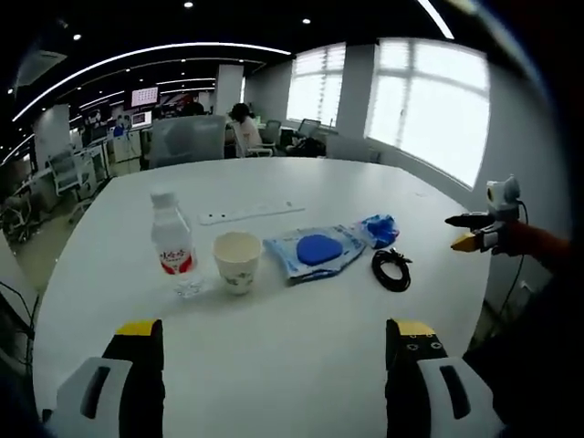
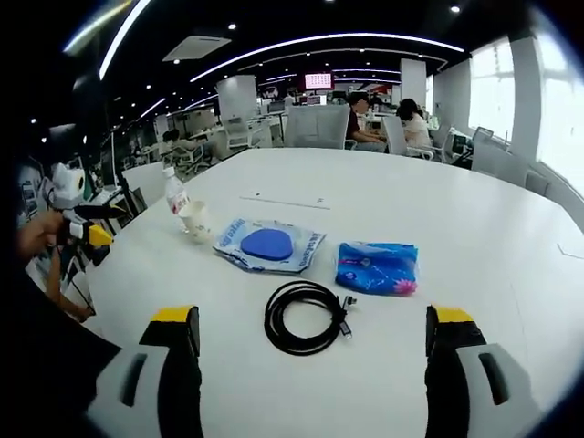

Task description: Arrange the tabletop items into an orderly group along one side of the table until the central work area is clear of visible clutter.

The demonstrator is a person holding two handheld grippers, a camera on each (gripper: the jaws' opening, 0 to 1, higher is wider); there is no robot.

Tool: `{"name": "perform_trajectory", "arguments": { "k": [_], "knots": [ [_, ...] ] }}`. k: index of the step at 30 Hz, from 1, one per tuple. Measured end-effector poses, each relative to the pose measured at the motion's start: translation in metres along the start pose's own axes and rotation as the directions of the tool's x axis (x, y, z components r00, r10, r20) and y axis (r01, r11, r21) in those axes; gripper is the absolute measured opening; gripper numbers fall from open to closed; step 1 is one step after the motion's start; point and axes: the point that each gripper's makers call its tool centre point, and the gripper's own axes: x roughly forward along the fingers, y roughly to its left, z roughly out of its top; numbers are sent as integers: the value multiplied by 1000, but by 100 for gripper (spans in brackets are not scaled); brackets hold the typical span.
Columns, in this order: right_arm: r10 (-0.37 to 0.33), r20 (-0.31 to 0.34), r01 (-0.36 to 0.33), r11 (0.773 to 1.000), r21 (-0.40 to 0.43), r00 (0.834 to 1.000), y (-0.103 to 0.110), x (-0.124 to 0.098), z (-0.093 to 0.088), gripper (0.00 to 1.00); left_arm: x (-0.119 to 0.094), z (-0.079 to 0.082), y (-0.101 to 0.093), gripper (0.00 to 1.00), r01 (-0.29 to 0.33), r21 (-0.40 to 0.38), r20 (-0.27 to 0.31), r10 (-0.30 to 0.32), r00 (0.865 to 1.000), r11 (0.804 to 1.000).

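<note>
Clutter sits mid-surface [image 1: 301,356]: bottle [image 1: 172,242], paper cup [image 1: 237,260], blue-disc pouch [image 2: 267,245], tissue pack [image 2: 377,266], coiled cable [image 2: 304,316]. Both my left fingers [image 1: 278,342] and right fingers [image 2: 310,330] gape wide, empty. Nudging the cup carelessly could topple the bottle beside it.

Beyond the far edge of the white table [image 2: 511,246], seated people [image 2: 358,123] work at desks in an open office, with grey office chairs [image 1: 187,139] drawn up to that edge, a red wall screen [image 2: 318,80] farther back, and bright blinded windows [image 1: 429,105] along one wall.
</note>
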Motion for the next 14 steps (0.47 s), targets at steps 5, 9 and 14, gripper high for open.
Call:
{"name": "perform_trajectory", "arguments": {
  "k": [5,9,14],
  "knots": [
    [2,-1,-2,1000,0,1000,1,1,0,100,1,-1,-5,100,2,-7,-15,-2,1000,1000],
    [2,-8,-2,1000,2,1000,1,2,-2,100,2,-1,-3,100,2,-10,-16,-2,1000,1000],
    [-1,-12,1,1000,8,1000,-3,3,-2,100,4,-2,2,100,-4,-12,-29,4,1000,1000]
  ]
}}
